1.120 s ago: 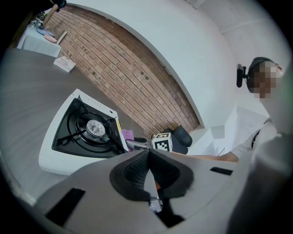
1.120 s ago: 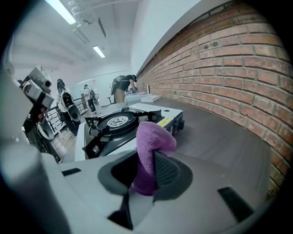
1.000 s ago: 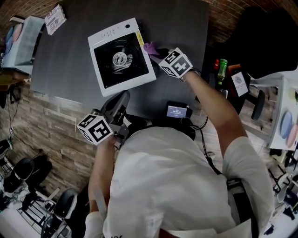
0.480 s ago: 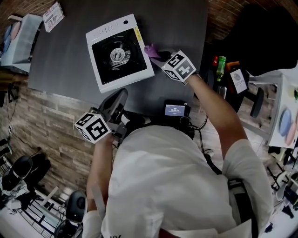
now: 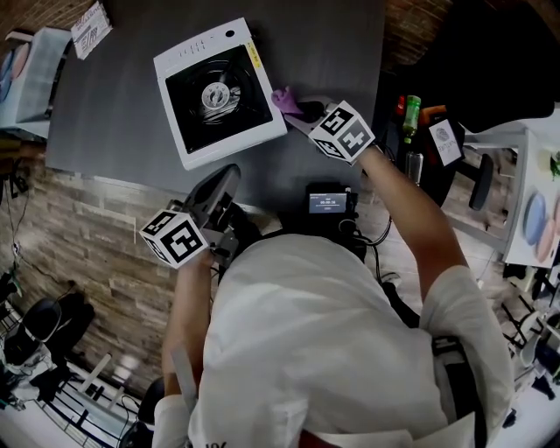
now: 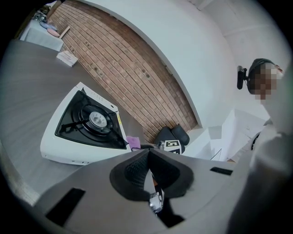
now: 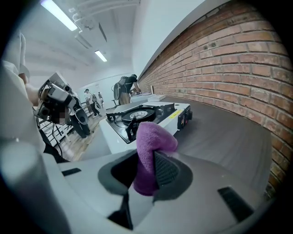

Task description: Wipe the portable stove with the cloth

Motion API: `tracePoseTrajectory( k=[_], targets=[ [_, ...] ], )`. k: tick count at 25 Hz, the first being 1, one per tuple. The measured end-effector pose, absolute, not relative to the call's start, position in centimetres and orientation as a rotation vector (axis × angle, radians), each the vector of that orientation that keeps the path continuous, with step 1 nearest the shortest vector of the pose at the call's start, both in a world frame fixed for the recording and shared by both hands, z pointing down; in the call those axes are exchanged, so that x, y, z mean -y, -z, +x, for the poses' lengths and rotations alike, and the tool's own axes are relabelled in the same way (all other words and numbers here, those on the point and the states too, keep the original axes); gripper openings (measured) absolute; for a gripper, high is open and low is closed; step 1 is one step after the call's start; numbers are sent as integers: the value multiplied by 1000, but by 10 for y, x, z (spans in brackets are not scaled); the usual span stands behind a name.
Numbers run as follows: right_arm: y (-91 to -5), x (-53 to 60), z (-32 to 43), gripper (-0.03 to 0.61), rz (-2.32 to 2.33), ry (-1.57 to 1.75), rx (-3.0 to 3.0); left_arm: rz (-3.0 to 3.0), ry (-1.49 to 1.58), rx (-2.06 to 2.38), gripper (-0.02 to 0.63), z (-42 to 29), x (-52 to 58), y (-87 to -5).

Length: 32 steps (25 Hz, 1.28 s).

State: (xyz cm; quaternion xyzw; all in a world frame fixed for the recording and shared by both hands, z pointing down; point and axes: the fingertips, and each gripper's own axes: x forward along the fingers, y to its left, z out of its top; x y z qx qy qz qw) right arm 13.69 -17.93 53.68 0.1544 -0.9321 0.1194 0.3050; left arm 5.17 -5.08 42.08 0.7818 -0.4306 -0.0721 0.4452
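Table point(image 5: 131, 122) open L & R of stove point(image 5: 219, 92); brick wall point(image 7: 238, 68) bounds R edge; card point(image 5: 90, 26) far-L corner.

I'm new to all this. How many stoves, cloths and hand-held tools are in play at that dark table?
portable stove: 1
purple cloth: 1
hand-held tools: 2, the left tool shut with nothing in it, the right tool shut on the purple cloth
Total: 4

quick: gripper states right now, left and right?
Left gripper: closed, nothing between the jaws.
Right gripper: closed on the purple cloth.
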Motion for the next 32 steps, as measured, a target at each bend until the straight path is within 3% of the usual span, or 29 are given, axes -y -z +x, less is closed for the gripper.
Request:
tracePoseTrajectory(
  k=[22, 32],
  targets=[
    [-505, 106, 156, 94, 658, -338, 2393, 2010, 189, 894, 5, 1, 36, -415],
    [-492, 45, 71, 95, 516, -339, 2493, 1969, 127, 934, 5, -39, 10, -435]
  ],
)
